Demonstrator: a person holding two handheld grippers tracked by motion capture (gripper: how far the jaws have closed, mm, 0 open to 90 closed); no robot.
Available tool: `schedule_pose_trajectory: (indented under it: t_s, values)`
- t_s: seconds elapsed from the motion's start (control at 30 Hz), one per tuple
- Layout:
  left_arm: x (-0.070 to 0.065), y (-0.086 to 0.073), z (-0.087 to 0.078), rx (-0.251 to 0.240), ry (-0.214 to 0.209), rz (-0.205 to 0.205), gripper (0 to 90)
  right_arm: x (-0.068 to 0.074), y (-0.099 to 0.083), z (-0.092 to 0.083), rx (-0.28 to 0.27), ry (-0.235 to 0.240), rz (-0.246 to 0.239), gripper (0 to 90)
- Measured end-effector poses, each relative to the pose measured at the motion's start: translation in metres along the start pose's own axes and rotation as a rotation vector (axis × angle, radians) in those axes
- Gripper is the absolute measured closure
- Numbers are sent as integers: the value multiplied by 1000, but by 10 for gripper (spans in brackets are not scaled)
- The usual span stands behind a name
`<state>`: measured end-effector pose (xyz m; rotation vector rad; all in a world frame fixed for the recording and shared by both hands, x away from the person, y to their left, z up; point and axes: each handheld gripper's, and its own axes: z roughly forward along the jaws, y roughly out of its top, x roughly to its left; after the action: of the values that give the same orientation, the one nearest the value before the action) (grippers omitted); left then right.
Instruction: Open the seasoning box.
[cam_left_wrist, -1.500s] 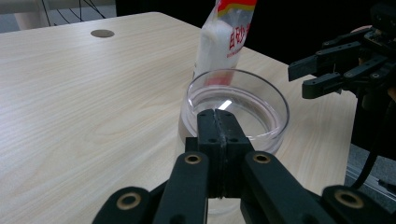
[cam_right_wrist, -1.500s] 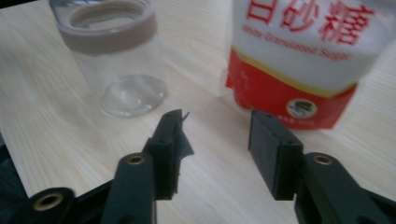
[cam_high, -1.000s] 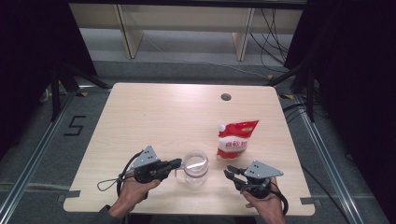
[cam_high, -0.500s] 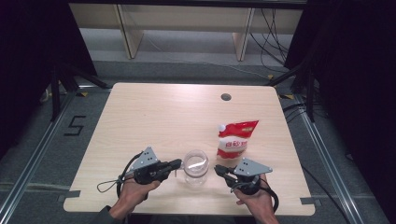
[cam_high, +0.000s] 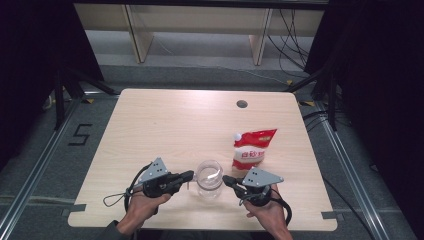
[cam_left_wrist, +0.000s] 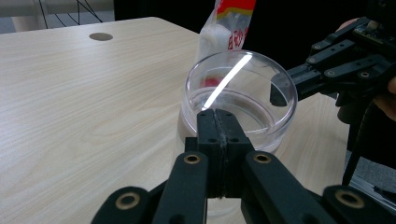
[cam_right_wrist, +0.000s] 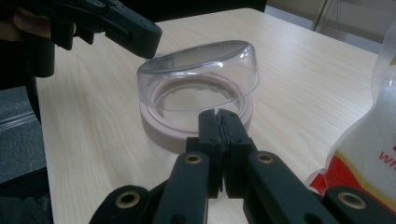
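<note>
Clear jar (cam_high: 209, 178) is standing near the table's (cam_high: 165, 125) front edge; left gripper (cam_high: 188, 175) is pinching its rim; right gripper (cam_high: 226, 179), jaws just closing, is clamping the opposite rim; red-white pouch (cam_high: 251, 148) is sitting just behind

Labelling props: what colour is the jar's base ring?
Pale pink base ring under the clear jar; right gripper view.

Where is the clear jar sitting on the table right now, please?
In the high view the clear jar stands near the table's front edge, between the left gripper and the right gripper, with the red and white bag just behind to its right.
</note>
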<state>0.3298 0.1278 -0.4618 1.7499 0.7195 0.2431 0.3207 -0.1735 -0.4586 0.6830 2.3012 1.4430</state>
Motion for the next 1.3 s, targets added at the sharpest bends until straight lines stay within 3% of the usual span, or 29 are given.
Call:
schedule_pose_trajectory:
  t_s: [0.2,0.33,0.4,0.63,0.8,1.07,1.13,1.3]
  values:
    - [0,0,0,-4,-9,-3,876,-1,3,0,-4,-5,-20,889]
    - [0,-1,-1,-15,-10,-13,815,-1,4,0,7,5,-3,889]
    - [1,0,-3,-15,-25,2,751,-1,6,1,-11,0,-16,889]
    - [-1,-6,-14,15,18,69,488,1,10,3,-18,3,-15,889]
    - [1,-12,-19,87,53,93,355,3,16,4,-15,11,-28,888]
    - [6,-22,-23,150,91,62,270,10,22,10,-30,33,-52,887]
    - [7,-25,-23,159,89,50,263,11,24,10,-34,12,-57,885]
    - [8,-29,-24,175,93,46,259,14,29,11,-36,29,-66,880]
